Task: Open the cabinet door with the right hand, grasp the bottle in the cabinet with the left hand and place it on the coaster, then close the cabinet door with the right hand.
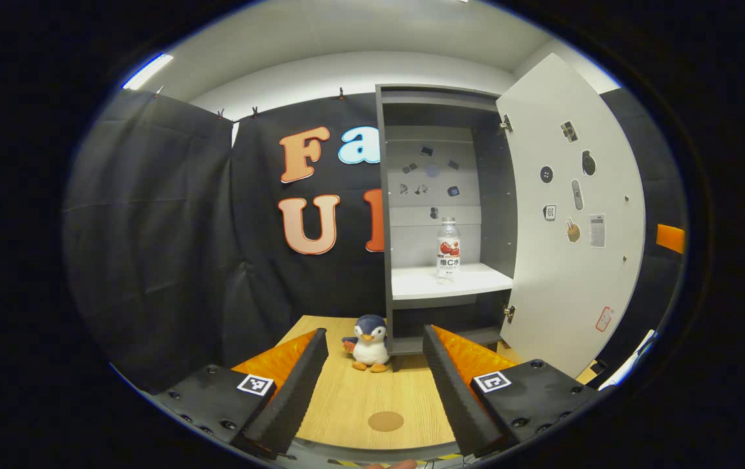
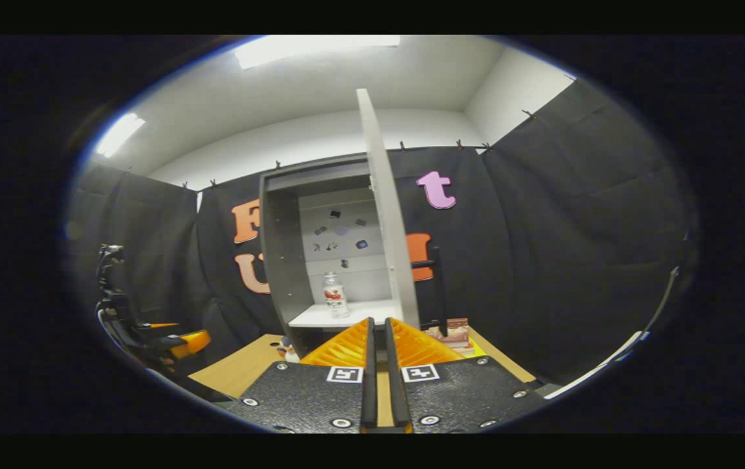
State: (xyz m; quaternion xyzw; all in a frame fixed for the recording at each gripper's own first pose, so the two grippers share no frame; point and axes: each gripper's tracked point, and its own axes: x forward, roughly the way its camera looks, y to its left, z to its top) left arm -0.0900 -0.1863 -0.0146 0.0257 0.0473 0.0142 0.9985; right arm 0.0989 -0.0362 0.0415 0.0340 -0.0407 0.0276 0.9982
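The cabinet stands at the far end of the table, and its door is swung wide open to the right, so the first step looks done. In the right gripper view the door is seen edge-on, with the right gripper just near its lower edge, fingers drawn nearly together with a thin gap and clamped on nothing I can make out. The bottle is upright on the white shelf inside, untouched (the grasp has not begun). The left gripper hangs low over the near table with its fingers spread wide and empty, well apart from the bottle. A penguin toy sits at the cabinet's foot. The round coaster lies bare near the table's front edge, between the spread fingers. Left, by my reading: reach in, carry the bottle to the coaster, then shut the door.
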